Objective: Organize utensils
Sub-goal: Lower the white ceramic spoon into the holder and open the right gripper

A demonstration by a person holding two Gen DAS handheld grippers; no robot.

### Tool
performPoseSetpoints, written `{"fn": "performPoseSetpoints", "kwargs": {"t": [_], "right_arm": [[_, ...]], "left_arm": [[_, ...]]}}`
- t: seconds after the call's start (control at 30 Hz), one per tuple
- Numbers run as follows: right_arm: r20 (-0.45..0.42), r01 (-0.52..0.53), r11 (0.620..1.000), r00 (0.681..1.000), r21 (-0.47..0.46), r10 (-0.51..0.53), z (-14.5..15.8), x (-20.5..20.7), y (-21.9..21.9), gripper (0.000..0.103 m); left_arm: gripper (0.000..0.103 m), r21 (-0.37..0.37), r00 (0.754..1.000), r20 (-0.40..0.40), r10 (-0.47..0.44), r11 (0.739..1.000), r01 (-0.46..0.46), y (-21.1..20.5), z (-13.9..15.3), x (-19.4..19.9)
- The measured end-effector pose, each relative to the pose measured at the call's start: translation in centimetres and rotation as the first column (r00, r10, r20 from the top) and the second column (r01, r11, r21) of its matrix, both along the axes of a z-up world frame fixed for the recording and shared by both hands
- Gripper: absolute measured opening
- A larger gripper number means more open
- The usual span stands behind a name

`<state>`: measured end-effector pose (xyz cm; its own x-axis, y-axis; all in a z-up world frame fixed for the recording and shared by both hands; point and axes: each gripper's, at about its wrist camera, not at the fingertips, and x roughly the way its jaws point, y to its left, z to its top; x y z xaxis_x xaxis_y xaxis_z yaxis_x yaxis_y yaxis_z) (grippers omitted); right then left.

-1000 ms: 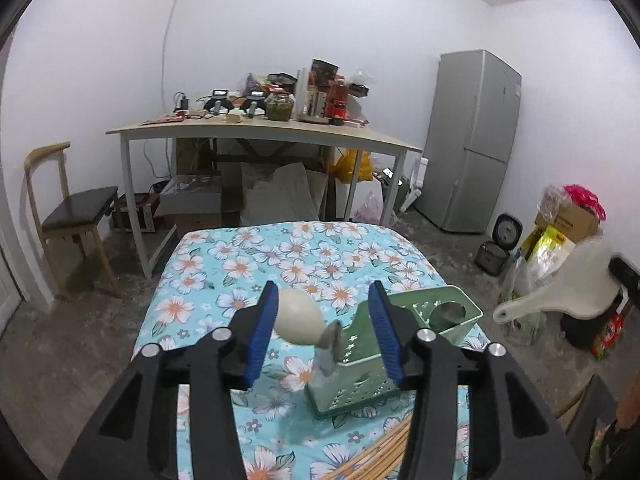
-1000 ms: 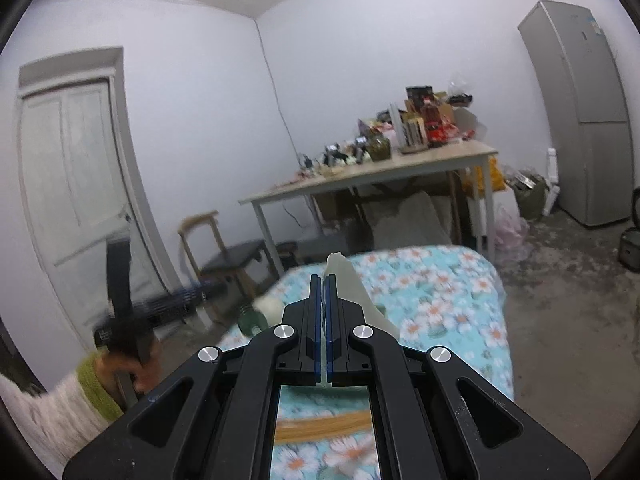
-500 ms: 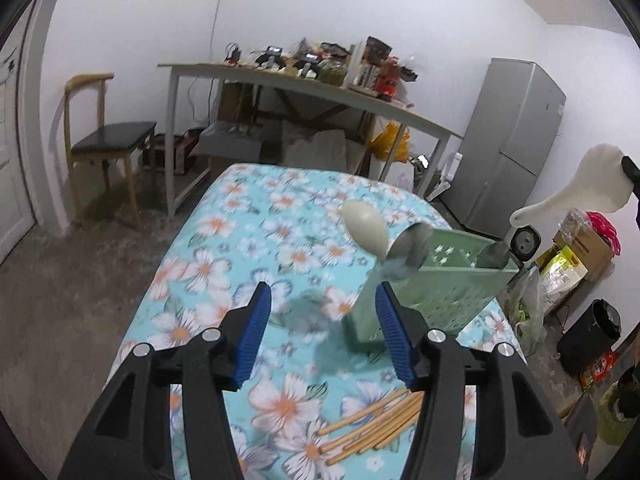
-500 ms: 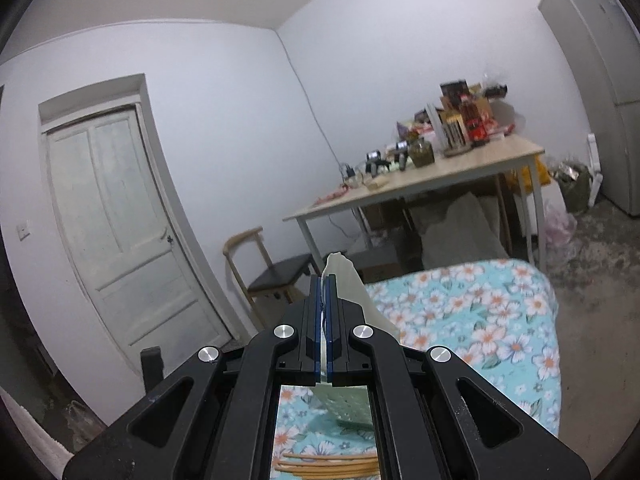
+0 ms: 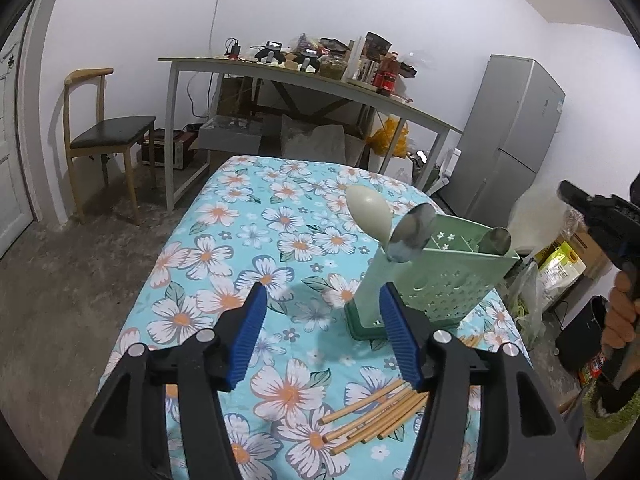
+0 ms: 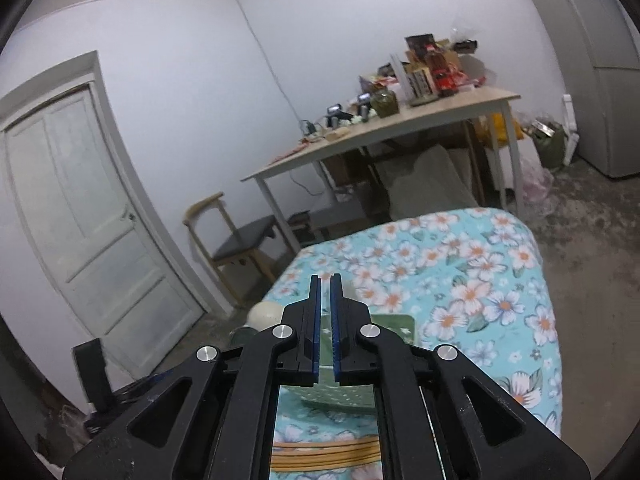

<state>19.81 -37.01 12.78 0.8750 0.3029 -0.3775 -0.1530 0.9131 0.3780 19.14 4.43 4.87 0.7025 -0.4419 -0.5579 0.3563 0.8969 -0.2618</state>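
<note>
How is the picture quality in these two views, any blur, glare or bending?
Left wrist view: sharp, evenly lit, soft shadow on the tablecloth beside the green holder, fisheye bending the far table's edge. Right wrist view: slightly softer overall, door frame curved by the lens, no glare.

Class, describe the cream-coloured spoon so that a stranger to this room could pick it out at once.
Find the low table with the blue flowered cloth, then the pale green perforated utensil holder on it. The cream spoon stands bowl-up at the holder's left end. Unlike the two shiny metal spoons beside it, it is matte and pale.
</note>
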Motion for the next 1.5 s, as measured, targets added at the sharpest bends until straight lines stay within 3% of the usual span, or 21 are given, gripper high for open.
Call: {"fn": "performPoseSetpoints", "kwargs": {"t": [0.07,0.13,0.2,0.27,0.43,0.63,0.87,1.03,1.2,1.5], "right_arm": [[-0.004,0.013,1.000,1.000,0.002,-0.013,-0.2,0.1,-0.2,0.025],[0.005,0.024,1.000,1.000,0.004,-0.024,-0.2,-0.2,-0.4,0.033],[0.016,0.035,0.999,0.999,0.000,-0.035,-0.1,-0.8,-0.6,0.034],[0.023,0.045,0.999,0.999,0.002,-0.045,0.0,-1.4,-0.8,0.044],[0.013,0.090,0.996,0.996,-0.013,-0.090,-0.9,-3.2,-0.8,0.055],[-0.061,0.146,0.986,0.987,-0.086,-0.151,-3.8,-5.4,0.0,0.072],[-0.210,0.121,0.970,0.964,-0.212,-0.166,-8.9,-6.3,2.0,0.089],[-0.260,0.104,0.952,0.948,-0.289,-0.182,-11.0,-6.5,3.4,0.095],[-0.229,0.150,0.894,0.936,-0.423,-0.266,-11.1,-6.5,4.6,0.095],[-0.185,0.180,0.832,0.930,-0.525,-0.318,-10.9,-6.7,4.8,0.095]], "left_arm": [[0.058,0.000,1.000,-0.001,-0.008,1.000,0.008,-0.1,-0.1,-0.1],[0.059,0.003,1.000,-0.001,-0.015,1.000,0.015,-0.3,-0.2,-0.1],[0.060,0.004,1.000,-0.004,-0.022,1.000,0.022,-0.5,-0.3,-0.1],[0.060,-0.002,1.000,-0.009,-0.028,1.000,0.028,-0.5,-0.4,0.1],[0.062,-0.010,0.998,-0.003,-0.061,0.998,0.061,-1.0,-0.5,-0.1],[0.064,0.003,0.994,-0.024,-0.111,0.994,0.111,-2.4,-1.5,0.1],[0.065,0.030,0.990,-0.021,-0.139,0.990,0.140,-4.1,-1.9,-0.3],[0.066,0.050,0.988,-0.022,-0.151,0.987,0.152,-4.7,-2.1,-0.7],[0.066,0.054,0.988,-0.032,-0.150,0.987,0.152,-5.0,-2.2,-0.9],[0.067,0.059,0.988,-0.048,-0.144,0.987,0.146,-5.2,-2.4,-0.8]]}}
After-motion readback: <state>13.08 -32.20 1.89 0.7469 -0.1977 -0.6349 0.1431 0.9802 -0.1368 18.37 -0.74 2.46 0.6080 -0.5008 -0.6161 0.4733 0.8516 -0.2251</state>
